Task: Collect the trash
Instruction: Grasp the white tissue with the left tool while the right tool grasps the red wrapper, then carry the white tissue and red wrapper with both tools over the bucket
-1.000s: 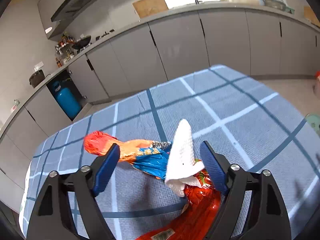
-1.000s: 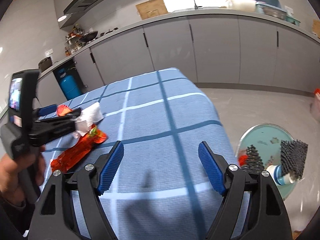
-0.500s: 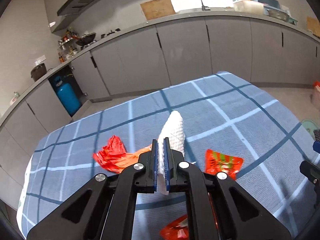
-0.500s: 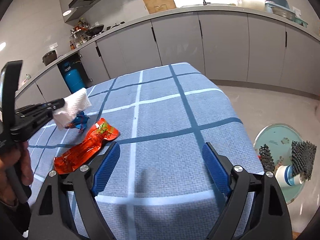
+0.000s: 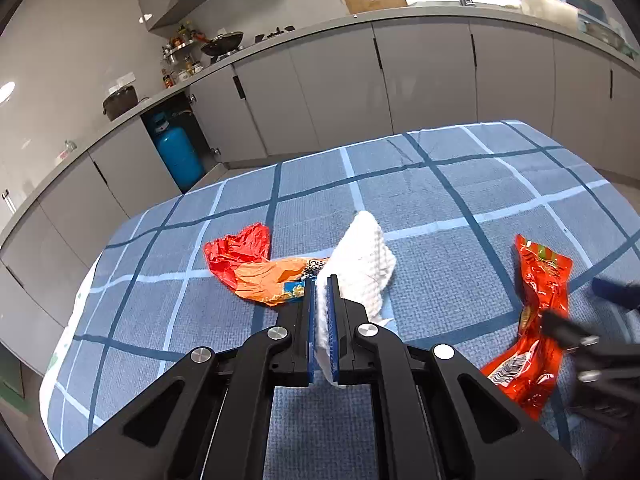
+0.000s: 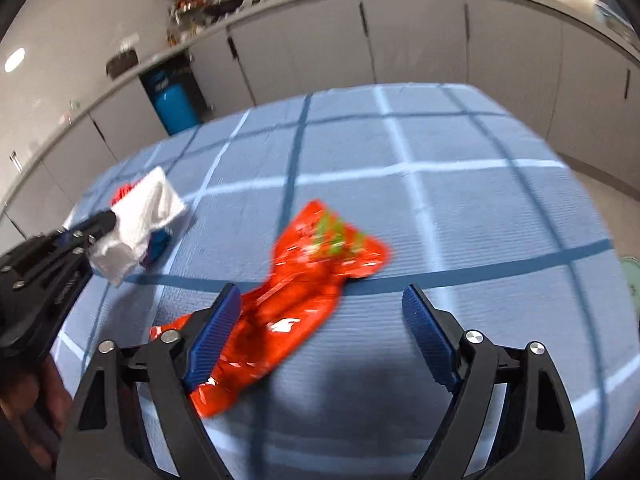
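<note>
The left gripper [image 5: 323, 292] pinches a white paper towel [image 5: 364, 258] above the checked tabletop [image 5: 440, 184]; only its view shows the orange wrapper [image 5: 256, 270] behind. The right view shows the right gripper [image 6: 320, 320], jaws wide but closing, around the red wrapper [image 6: 304, 292], pads not yet touching.

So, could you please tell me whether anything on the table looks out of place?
Yes: two crumpled snack wrappers litter the blue checked tablecloth, a red one and an orange one farther left.
</note>
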`<state>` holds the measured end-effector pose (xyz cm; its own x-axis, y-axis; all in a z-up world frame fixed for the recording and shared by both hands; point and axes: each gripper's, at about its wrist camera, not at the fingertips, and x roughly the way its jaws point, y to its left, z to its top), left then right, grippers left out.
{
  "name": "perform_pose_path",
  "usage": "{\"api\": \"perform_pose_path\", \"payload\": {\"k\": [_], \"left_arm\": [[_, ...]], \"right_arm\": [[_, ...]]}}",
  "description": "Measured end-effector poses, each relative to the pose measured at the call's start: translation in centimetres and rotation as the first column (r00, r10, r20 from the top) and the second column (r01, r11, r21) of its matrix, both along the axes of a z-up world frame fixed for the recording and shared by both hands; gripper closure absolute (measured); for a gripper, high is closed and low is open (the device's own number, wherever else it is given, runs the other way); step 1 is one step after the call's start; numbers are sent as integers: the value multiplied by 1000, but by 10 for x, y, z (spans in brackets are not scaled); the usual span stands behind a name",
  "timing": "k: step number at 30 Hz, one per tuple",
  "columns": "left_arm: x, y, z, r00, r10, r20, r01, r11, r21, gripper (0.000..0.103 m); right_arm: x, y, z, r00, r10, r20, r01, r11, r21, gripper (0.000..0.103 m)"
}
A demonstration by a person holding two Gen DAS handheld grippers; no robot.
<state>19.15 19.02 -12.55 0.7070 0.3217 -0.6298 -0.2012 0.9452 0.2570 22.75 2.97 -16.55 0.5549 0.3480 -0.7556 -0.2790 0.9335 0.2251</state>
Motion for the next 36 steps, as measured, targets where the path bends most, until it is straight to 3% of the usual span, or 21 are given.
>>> {"api": "perform_pose_path", "payload": {"k": [10,16,21,23,25,27,28,36], "left_arm": [[6,10,1,1000,-4,11,5,999,-39,96],[7,2,2,1000,-16,9,16,1000,-25,96],[10,-5,0,1000,-23,1,23,1000,-9,96],[11,-3,-3,1000,-15,-7,15,1000,-10,96],[11,0,-6,1000,-5,-14,4,1000,-12,96],[12,5,-8,1000,1,-21,-1,1000,-21,96],[11,6,-8,1000,2,-21,-2,1000,-21,96],[10,10,-7,1000,-2,-21,2,999,-43,96]], "right_arm": [[10,5,2,999,41,-10,-40,996,81,59],[5,6,7,998,58,19,-59,996,60,67],[4,15,4,998,68,10,-68,997,34,62],[3,17,3,998,62,15,-63,998,20,46],[2,18,1,997,70,12,-70,997,22,48],[-1,25,4,995,95,26,-95,995,1,62],[-5,31,7,994,105,37,-104,994,-28,65],[-10,37,7,993,116,21,-115,993,-17,62]]}}
